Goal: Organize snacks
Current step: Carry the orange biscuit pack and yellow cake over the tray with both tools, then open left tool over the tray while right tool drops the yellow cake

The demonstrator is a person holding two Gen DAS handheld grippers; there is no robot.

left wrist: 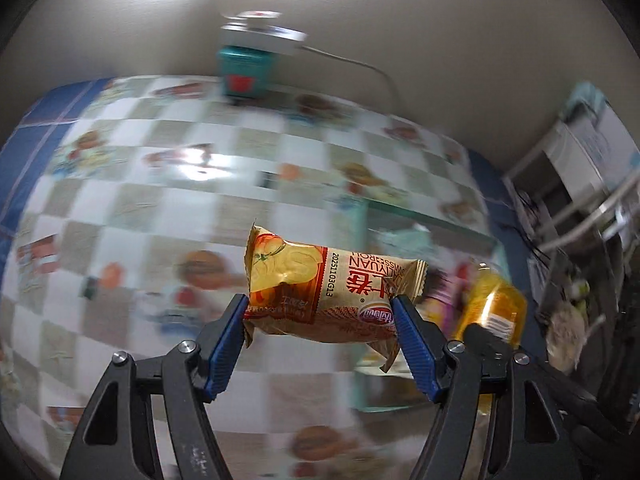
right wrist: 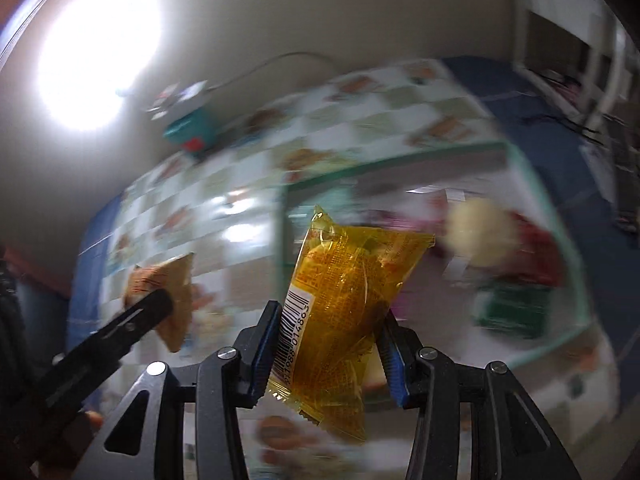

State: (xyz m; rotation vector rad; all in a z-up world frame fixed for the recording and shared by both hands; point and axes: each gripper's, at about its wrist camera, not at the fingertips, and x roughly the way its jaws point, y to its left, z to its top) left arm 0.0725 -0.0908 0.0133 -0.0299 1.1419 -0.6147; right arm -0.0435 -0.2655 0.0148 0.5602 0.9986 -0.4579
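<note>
Left gripper (left wrist: 320,312) clamps a beige cake pack (left wrist: 324,288) crosswise, blue pads pressing its two ends; pack held in the air above the checked tablecloth (left wrist: 160,160), probably in transit to the bin. Right gripper (right wrist: 326,344) is closed on a yellow pack (right wrist: 344,300), upright, gripped low. Green-rimmed bin (right wrist: 400,160) beyond already holds blurred snacks; both packs look bound for it

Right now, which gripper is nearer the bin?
Right. The right gripper, holding a yellow pack, hangs at the bin's near-left edge; the left gripper, holding a swiss roll, is further left.
</note>
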